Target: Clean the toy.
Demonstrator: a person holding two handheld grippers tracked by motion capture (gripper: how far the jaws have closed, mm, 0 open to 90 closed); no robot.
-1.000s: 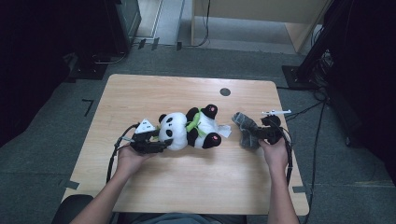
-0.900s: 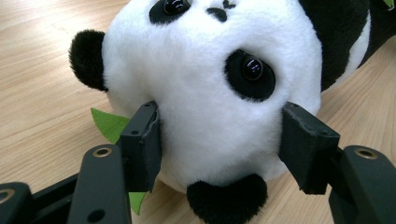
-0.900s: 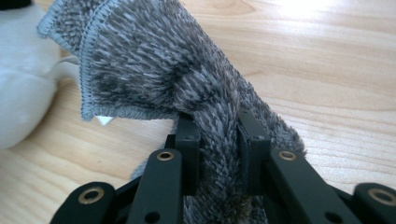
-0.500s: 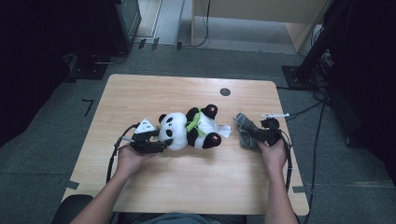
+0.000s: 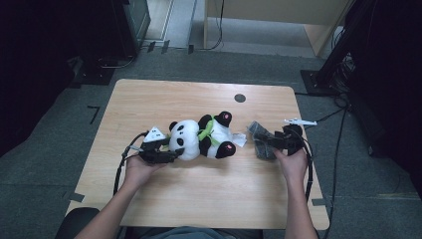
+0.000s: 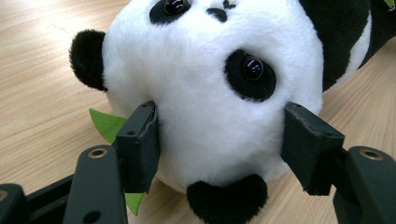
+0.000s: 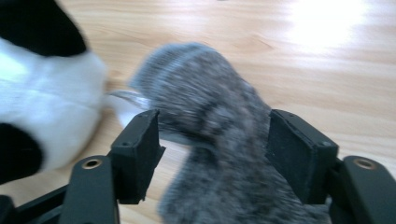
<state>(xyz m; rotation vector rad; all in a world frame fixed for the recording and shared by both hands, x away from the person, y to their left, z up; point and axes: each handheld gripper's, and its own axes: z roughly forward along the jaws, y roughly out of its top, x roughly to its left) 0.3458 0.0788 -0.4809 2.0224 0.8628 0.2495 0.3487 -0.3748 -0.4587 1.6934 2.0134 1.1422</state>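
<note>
**Panda toy pinched at the head, grey sock between loosened jaws**

One plush panda (image 5: 201,139) is being kept lying on its side near the middle of the wooden table (image 5: 164,99), its head toward the person's left. Its head is being pinched by the left gripper (image 5: 161,152); in the left gripper view both black pads are seen pressing into the white fur on either side of the face. A green felt leaf (image 6: 108,125) is being partly hidden behind the left jaw. One small white tag (image 5: 240,139) is lying at the panda's feet; any writing on it is too small to be read.

One grey sock (image 5: 260,139) is lying on the table just right of the panda. The right gripper (image 5: 271,143) is being held around it with jaws that have just been opening: in the right gripper view the sock, blurred, is sitting between the spread pads, with a gap showing on the right side. The sock's lower end is being cut off by the frame there.

One dark round mark (image 5: 240,98) is showing near the table's far edge.
</note>
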